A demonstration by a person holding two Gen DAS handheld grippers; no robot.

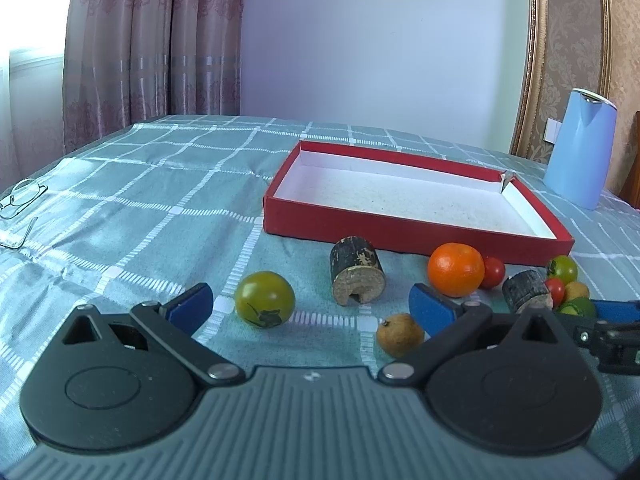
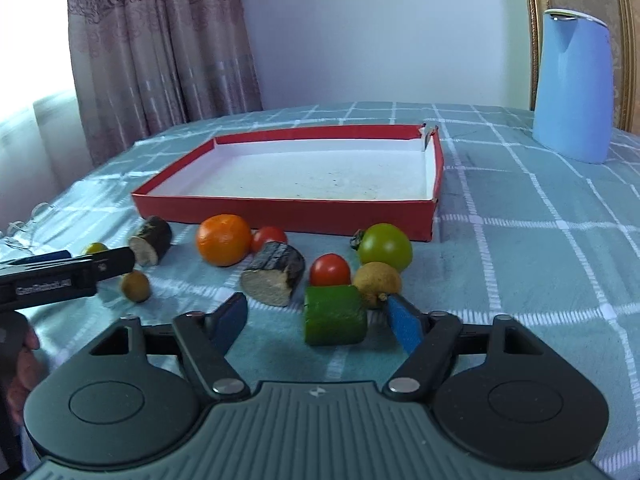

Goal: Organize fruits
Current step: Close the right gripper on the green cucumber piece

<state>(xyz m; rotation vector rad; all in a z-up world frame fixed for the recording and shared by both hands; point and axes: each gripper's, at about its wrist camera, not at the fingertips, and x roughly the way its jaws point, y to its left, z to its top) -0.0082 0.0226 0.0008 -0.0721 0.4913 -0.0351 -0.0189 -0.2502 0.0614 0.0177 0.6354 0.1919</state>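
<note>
I find both grippers low over the checked tablecloth (image 1: 120, 184), neither holding anything. My left gripper (image 1: 312, 312) has its jaws spread wide; a green tomato (image 1: 265, 305) and a small brown fruit (image 1: 400, 335) lie on the cloth between the blue pads, touching neither. At 12 o'clock from it lies a dark cut log piece (image 1: 357, 275), and beyond that the red tray (image 1: 400, 228), its white floor bare. The orange (image 1: 455, 269) sits at 1 o'clock, a red cherry tomato (image 1: 493, 272) touching its right side.

My right gripper (image 2: 316, 320) also stands with jaws apart. A green cut piece (image 2: 335, 314) rests between its pads, nearer the right one, though I cannot tell whether that pad touches it. Just past it at 12 o'clock sits a second red tomato (image 2: 330, 270), with a larger green tomato (image 2: 385, 247) and a brown fruit (image 2: 376, 281) at 1 o'clock. A second log piece (image 2: 274, 278) lies at 11 o'clock. A blue jug (image 2: 574, 88) stands at 2 o'clock, well apart.
</note>
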